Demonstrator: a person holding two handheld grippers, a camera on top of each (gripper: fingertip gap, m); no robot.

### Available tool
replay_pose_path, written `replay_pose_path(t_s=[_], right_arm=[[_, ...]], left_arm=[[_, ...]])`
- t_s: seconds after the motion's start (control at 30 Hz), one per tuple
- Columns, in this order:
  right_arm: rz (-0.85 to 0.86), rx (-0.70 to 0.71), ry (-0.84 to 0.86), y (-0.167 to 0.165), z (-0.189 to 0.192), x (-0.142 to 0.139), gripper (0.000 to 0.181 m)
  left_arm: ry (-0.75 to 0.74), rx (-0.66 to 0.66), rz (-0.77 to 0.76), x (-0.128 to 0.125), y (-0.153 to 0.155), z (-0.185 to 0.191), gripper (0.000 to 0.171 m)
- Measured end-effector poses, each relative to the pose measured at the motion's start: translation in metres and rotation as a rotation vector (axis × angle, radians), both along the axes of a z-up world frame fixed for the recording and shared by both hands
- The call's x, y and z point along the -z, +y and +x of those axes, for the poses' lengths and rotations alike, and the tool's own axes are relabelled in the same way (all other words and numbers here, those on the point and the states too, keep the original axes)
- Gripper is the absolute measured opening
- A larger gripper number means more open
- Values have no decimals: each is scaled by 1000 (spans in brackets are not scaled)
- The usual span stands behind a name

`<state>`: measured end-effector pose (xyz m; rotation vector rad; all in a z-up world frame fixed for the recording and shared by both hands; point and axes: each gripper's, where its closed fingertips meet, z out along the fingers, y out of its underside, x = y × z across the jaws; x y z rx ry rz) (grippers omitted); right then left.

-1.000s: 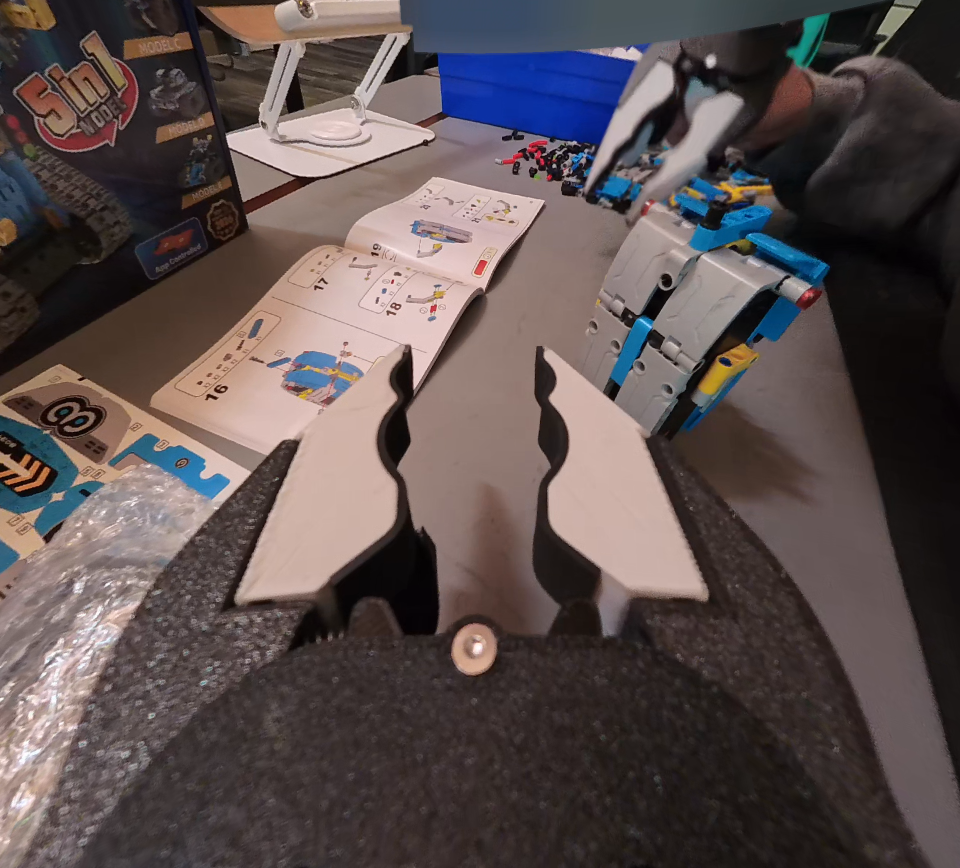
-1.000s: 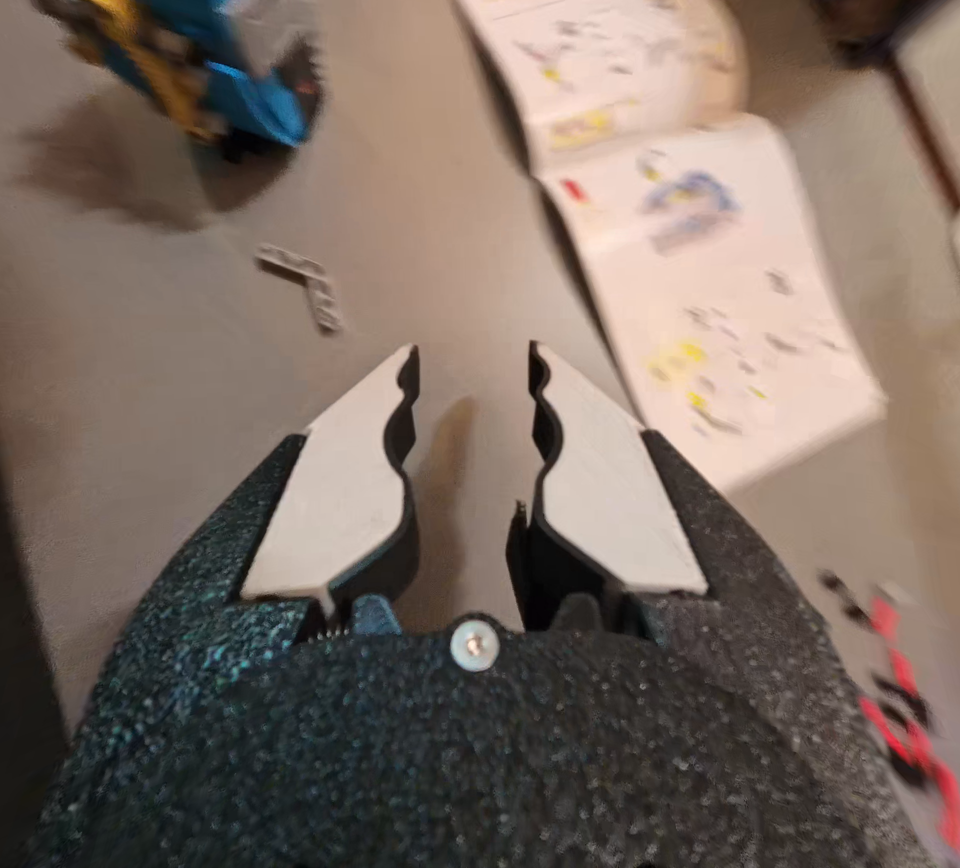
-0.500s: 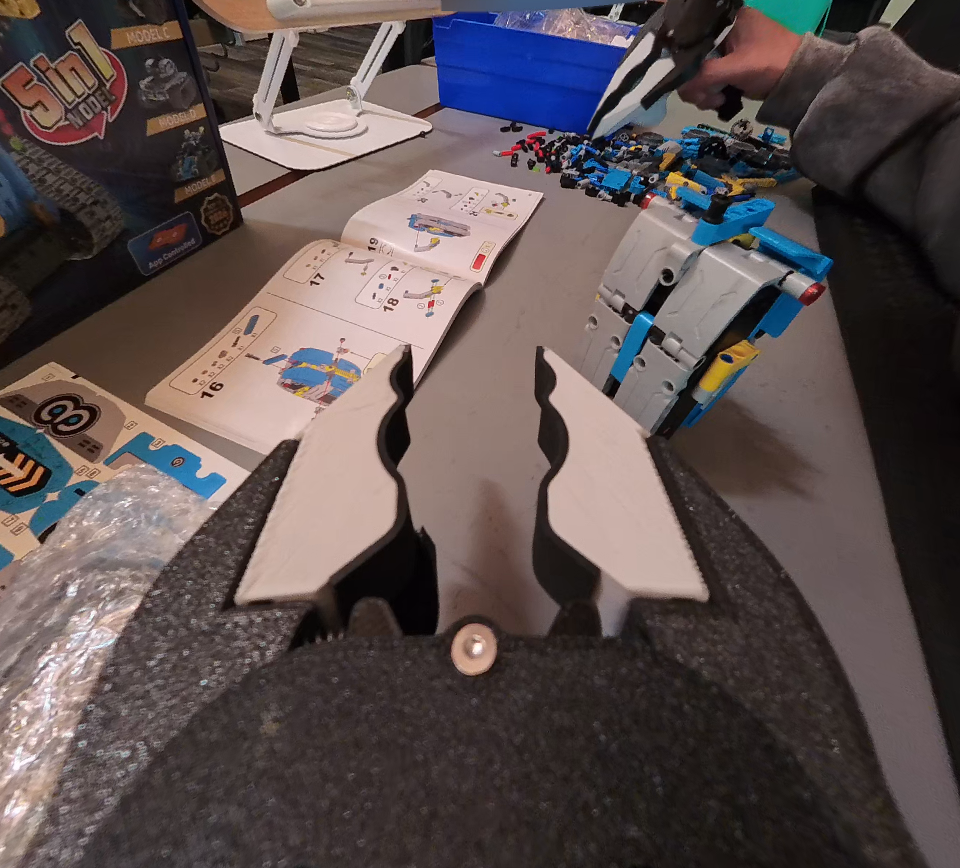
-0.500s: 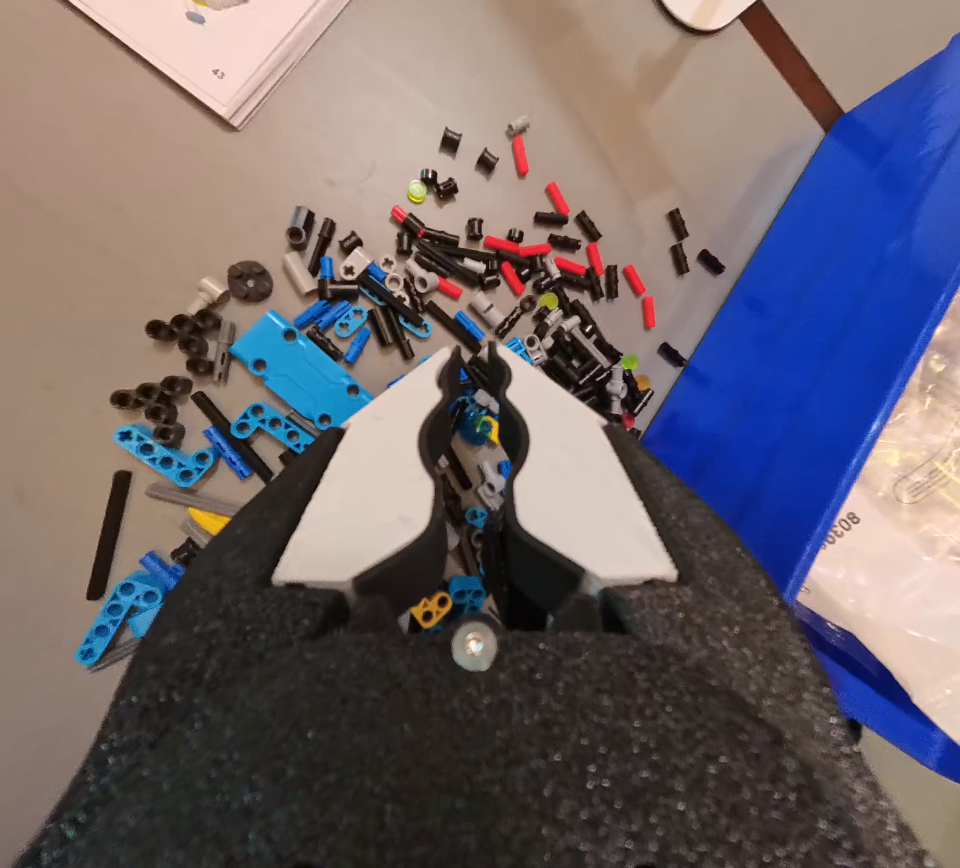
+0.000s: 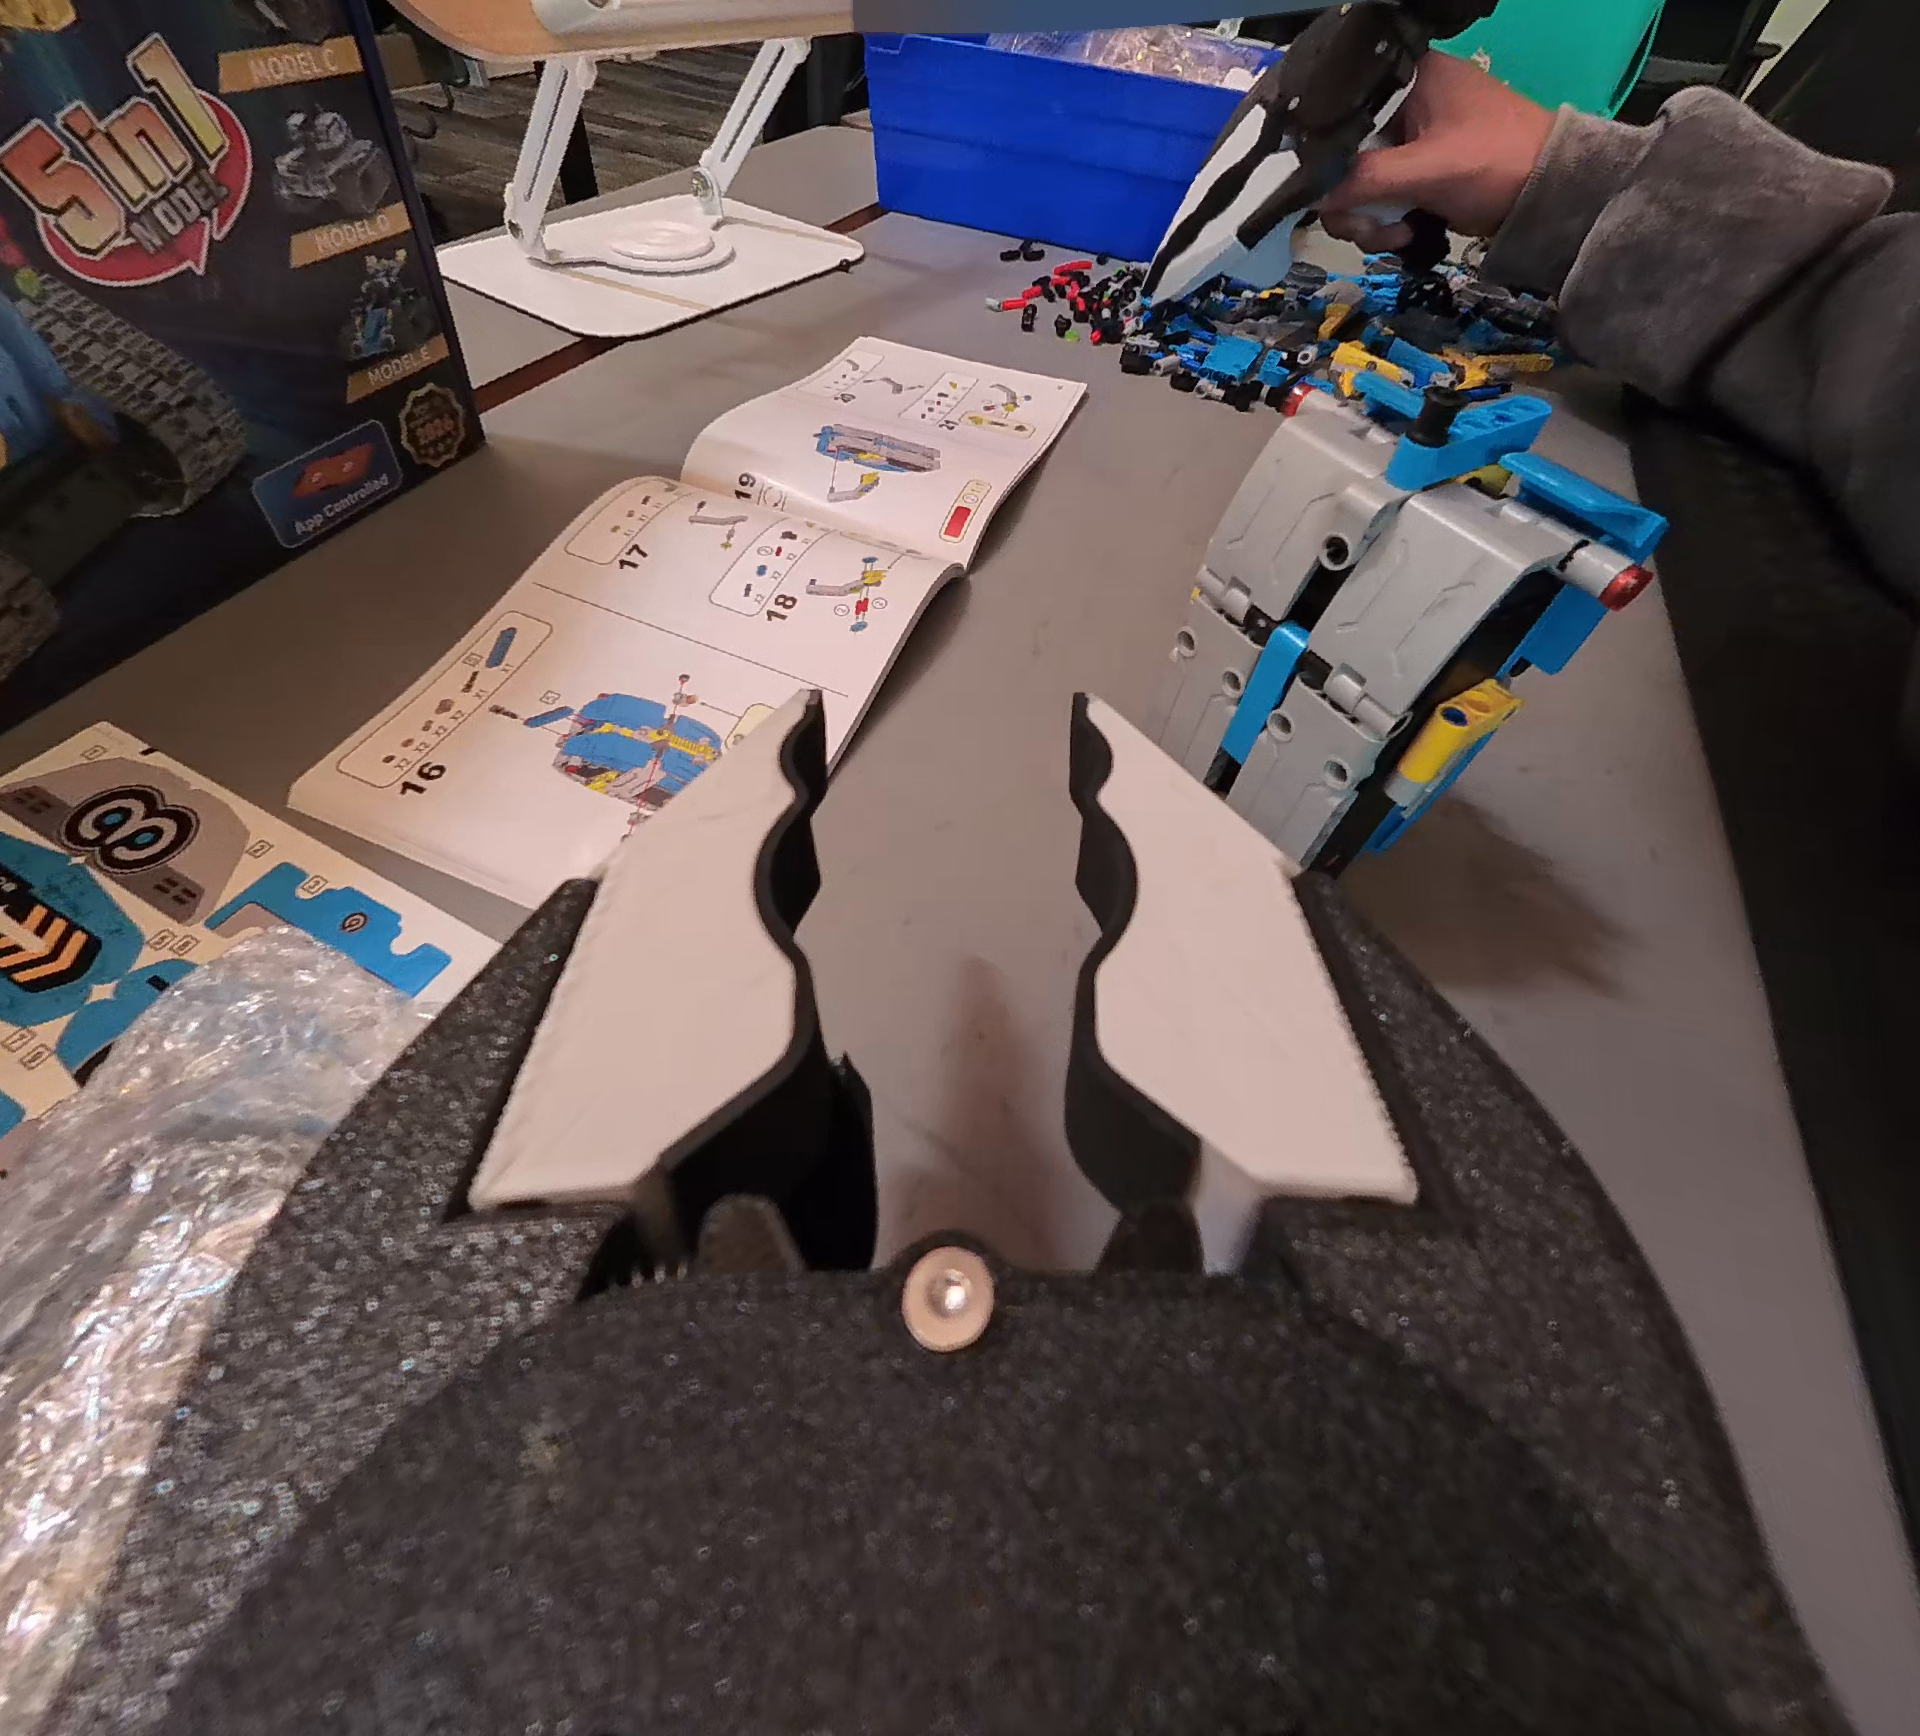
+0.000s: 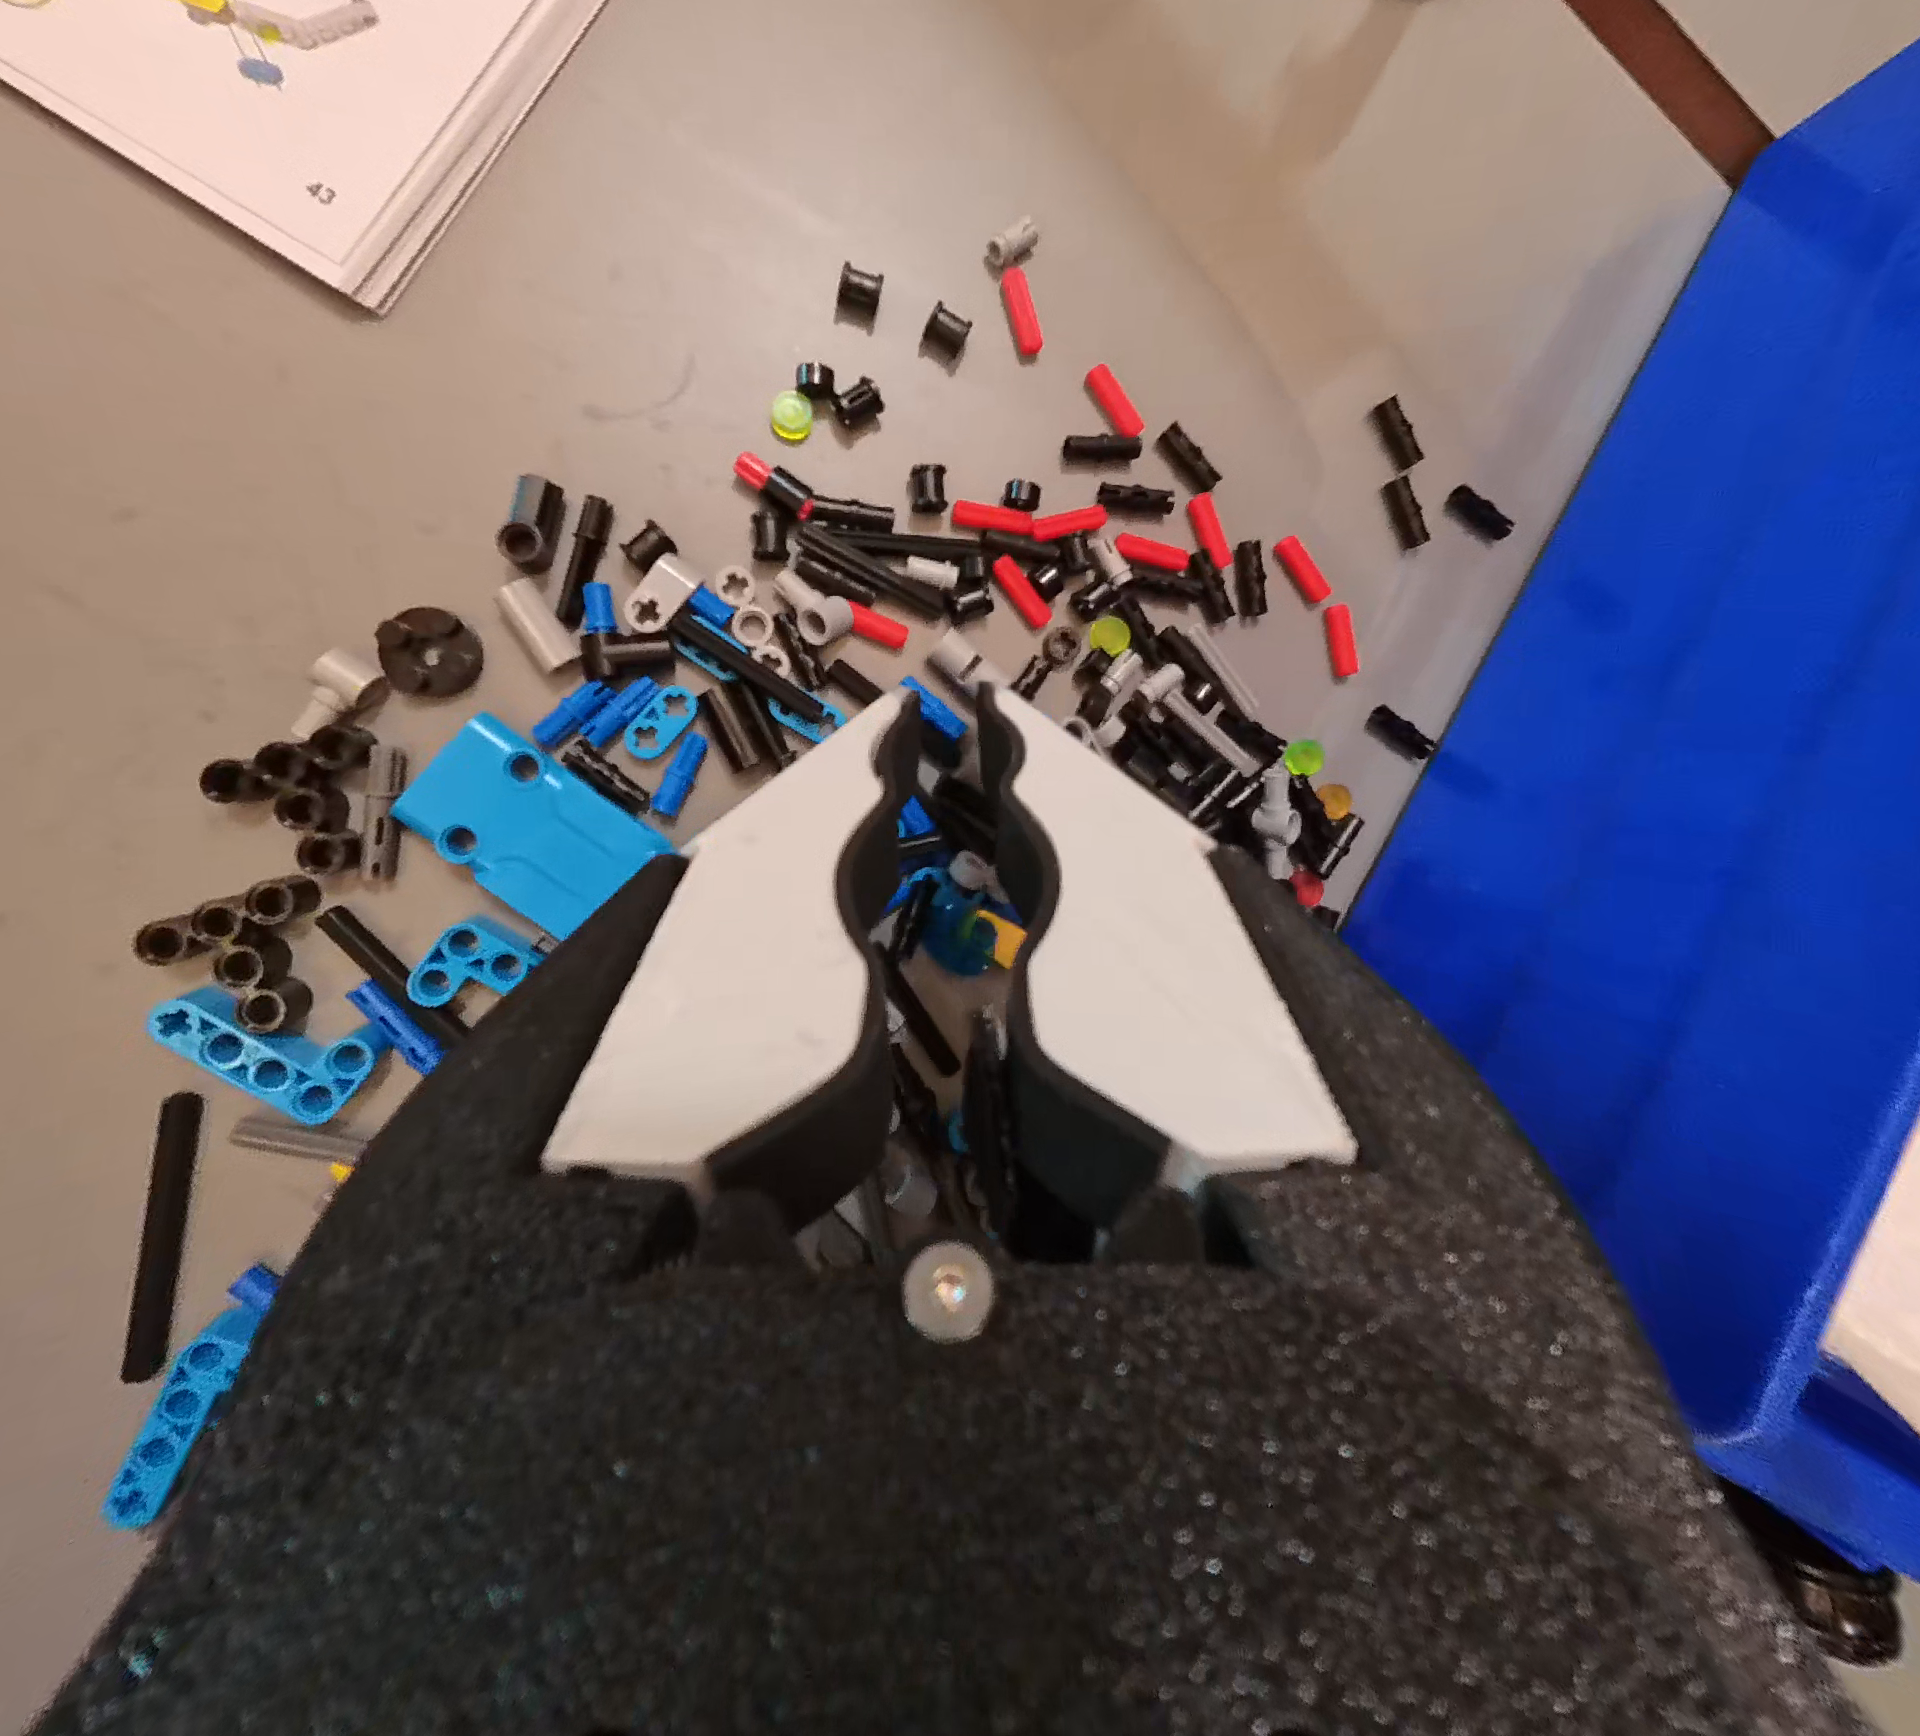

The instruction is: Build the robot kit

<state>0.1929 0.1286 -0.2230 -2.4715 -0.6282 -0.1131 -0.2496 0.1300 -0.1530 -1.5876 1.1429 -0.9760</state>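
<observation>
Loose pins point(image 6: 1039, 543) could be scattered by the almost-closed right gripper point(image 6: 948, 699) (any catch cannot be told), while the left gripper point(image 5: 945, 720) is held wide apart, empty.

- We saw the right gripper point(image 6: 943, 718), jaws nearly closed, above a pile of small building pieces point(image 6: 935, 585).
- A blue bin point(image 6: 1683, 751) stood just beside them.

writing: dark box point(image 5: 208, 232) | page numbers: open booklet point(image 5: 727, 585) | printed marks: sticker sheet point(image 5: 156, 855)
</observation>
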Motion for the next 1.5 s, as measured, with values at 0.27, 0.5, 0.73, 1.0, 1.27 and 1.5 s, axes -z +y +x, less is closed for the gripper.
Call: replay_pose_path(t_s=[0.27,0.5,0.73,1.0,1.27,1.5], right_arm=[[-20,8,7,0,0,6,7],[-35,1,27,-2,-2,8,5],[-39,-26,-23,-5,-3,7,4],[99,-171,133,3,-59,-34,4],[-120,-629,428,-51,-226,-27,4],[-209,-792,319,-81,-262,-2,4]], left_arm=[[0,0,-1,0,0,0,47],[0,0,2,0,0,0,47],[-1,0,2,0,0,0,47],[-2,-2,-2,0,1,0,47],[0,-3,-9,0,1,0,47],[2,-5,-13,1,2,0,47]])
